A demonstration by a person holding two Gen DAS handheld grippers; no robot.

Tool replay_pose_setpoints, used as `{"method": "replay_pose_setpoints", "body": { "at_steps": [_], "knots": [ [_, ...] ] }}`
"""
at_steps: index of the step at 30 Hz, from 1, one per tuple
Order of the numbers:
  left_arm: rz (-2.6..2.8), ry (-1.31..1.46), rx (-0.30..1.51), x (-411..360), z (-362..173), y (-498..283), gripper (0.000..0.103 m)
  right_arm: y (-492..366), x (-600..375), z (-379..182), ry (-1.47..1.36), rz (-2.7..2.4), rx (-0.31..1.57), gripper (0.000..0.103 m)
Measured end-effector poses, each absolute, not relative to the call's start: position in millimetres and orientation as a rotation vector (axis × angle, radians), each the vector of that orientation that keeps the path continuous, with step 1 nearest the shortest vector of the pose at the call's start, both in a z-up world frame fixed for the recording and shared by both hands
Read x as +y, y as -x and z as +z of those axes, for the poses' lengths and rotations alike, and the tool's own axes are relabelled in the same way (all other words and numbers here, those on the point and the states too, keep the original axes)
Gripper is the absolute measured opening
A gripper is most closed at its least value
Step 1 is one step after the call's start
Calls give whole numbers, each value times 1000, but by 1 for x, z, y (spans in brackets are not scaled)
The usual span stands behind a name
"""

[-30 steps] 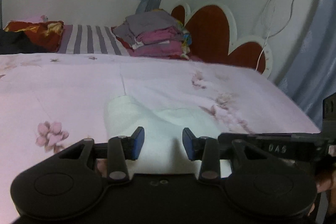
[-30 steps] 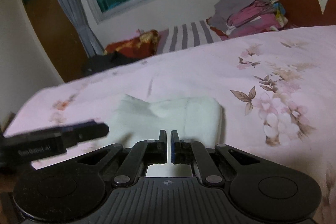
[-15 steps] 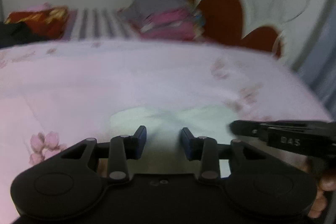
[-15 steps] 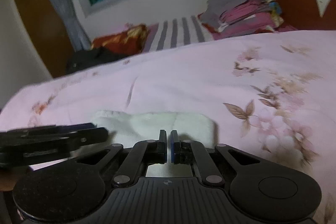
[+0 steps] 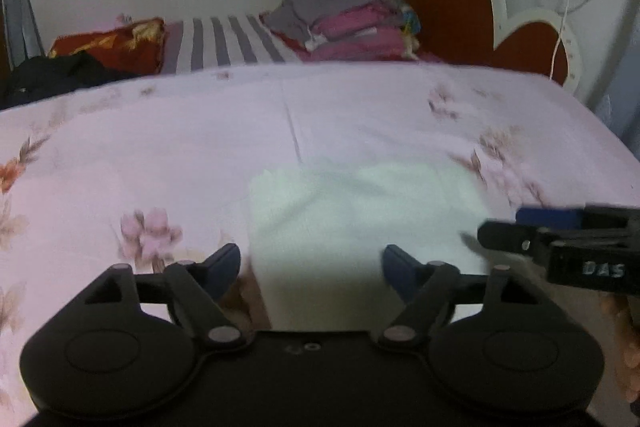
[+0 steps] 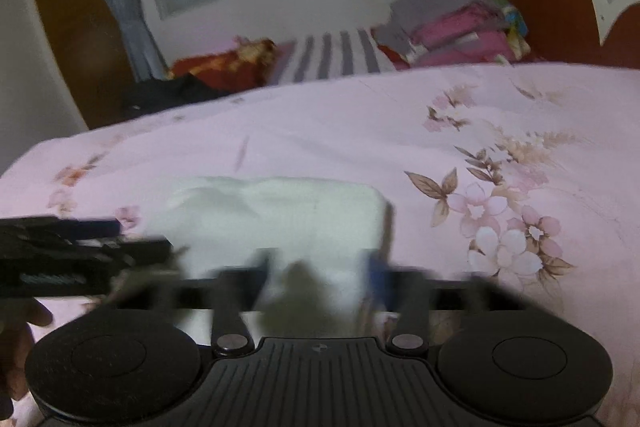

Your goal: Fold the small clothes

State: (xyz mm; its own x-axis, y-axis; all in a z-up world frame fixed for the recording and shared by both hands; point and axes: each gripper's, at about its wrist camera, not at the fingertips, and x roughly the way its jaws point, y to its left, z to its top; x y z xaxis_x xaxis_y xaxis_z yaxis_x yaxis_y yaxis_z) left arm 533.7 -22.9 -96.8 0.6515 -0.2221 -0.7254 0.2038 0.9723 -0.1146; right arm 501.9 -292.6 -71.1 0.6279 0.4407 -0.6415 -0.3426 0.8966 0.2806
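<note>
A small white garment [image 5: 360,211] lies folded on the pink floral bedsheet [image 5: 160,147], just beyond both grippers. My left gripper [image 5: 311,261] is over its near edge with the jaws opening wide; the pads touch no cloth. My right gripper [image 6: 320,267] is blurred, its jaws also opening, and the white garment [image 6: 288,215] shows through the gap without being pinched. Each gripper appears in the other's view: the right gripper [image 5: 520,231] at the garment's right end, the left gripper [image 6: 120,247] at its left end.
A stack of folded grey and pink clothes [image 5: 352,23] sits at the far side by the red headboard [image 5: 452,3]. A striped pillow [image 5: 224,43], a red pillow [image 5: 112,43] and a dark garment [image 5: 52,75] lie along the back. The bed's edge falls away at the right.
Both grippers' jaws have spread: the right went from shut to well apart, the left from partly open to wide. The garment now lies flat, free of both.
</note>
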Motion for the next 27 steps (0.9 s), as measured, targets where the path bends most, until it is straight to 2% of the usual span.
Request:
{"method": "replay_pose_setpoints", "body": {
  "at_steps": [6, 7, 8, 16, 20, 24, 27],
  "knots": [
    [-223, 32, 847, -22, -107, -519, 78, -481, -284, -66, -82, 496, 770, 60],
    [-219, 37, 851, -21, -109, -518, 78, -482, -283, -71, -62, 494, 791, 52],
    [-217, 41, 853, -21, -111, -517, 79, -483, -279, -77, -6, 467, 830, 48],
    [-178, -50, 847, -33, -109, -510, 81, -498, -288, -89, -81, 424, 932, 49],
    [-169, -38, 836, -27, -95, -499, 83, -490, -321, -75, -239, 437, 893, 49],
    [-226, 97, 874, -7, -96, -490, 73, -498, -370, -83, -526, 444, 955, 49],
    [-245, 201, 906, 3, -103, -488, 70, -509, -401, -108, -829, 462, 1048, 49]
  ]
}}
